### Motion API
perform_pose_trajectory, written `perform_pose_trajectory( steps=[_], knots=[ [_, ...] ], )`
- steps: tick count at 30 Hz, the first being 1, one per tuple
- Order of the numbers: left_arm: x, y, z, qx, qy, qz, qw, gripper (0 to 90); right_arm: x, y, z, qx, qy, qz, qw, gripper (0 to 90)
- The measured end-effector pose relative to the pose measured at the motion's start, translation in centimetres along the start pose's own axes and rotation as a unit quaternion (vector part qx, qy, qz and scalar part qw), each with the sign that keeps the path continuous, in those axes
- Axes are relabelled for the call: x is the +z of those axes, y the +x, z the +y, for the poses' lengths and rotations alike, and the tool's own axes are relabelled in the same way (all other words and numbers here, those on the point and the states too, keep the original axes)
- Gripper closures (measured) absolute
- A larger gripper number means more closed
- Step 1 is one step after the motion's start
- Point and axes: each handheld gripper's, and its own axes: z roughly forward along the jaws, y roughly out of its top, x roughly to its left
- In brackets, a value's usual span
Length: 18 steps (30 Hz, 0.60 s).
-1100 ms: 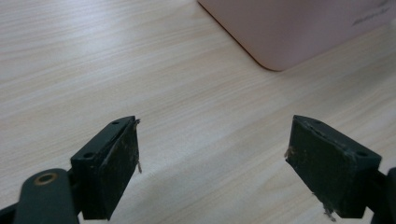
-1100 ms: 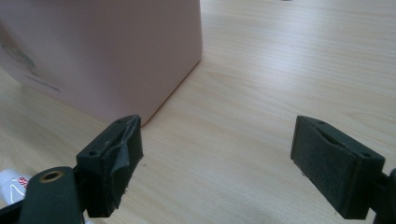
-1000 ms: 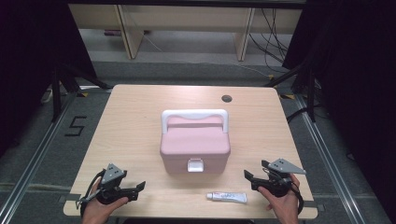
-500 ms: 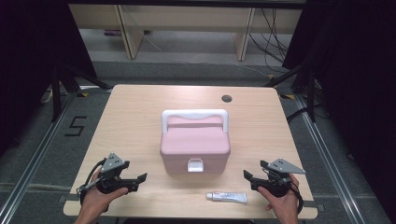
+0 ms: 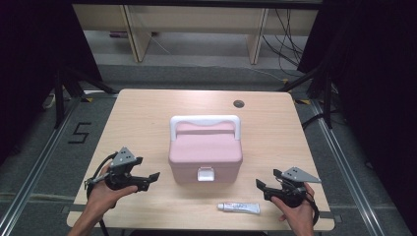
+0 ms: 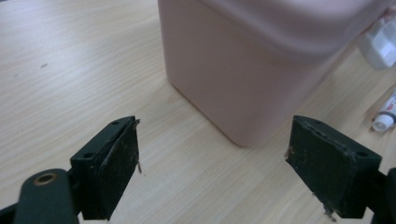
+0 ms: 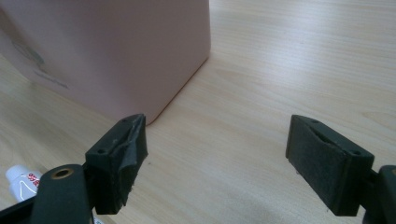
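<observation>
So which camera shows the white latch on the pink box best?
The high view: the latch faces it squarely on the pink box. The left gripper view catches a blurred edge of it; the right gripper view shows plain box wall.

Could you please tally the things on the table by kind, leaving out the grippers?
Pink box with a white handle: 1
White tube: 1
Total: 2
</observation>
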Motion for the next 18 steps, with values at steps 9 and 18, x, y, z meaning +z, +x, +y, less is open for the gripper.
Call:
perform_pose_trajectory(
  steps=[9, 18],
  knots=[
    [-0.4, 0.5, 3.5, 0.036, 0.009, -0.005, 0.9993, 17.7, -0.1, 0.0, 0.0, 0.003, 0.01, 0.005, 0.9999, 21.8],
    [0.3, 0.8, 5.4, 0.049, 0.023, -0.015, 0.9984, 21.0, -0.1, 0.1, 0.0, 0.017, 0.016, 0.011, 0.9997, 21.8]
  ],
)
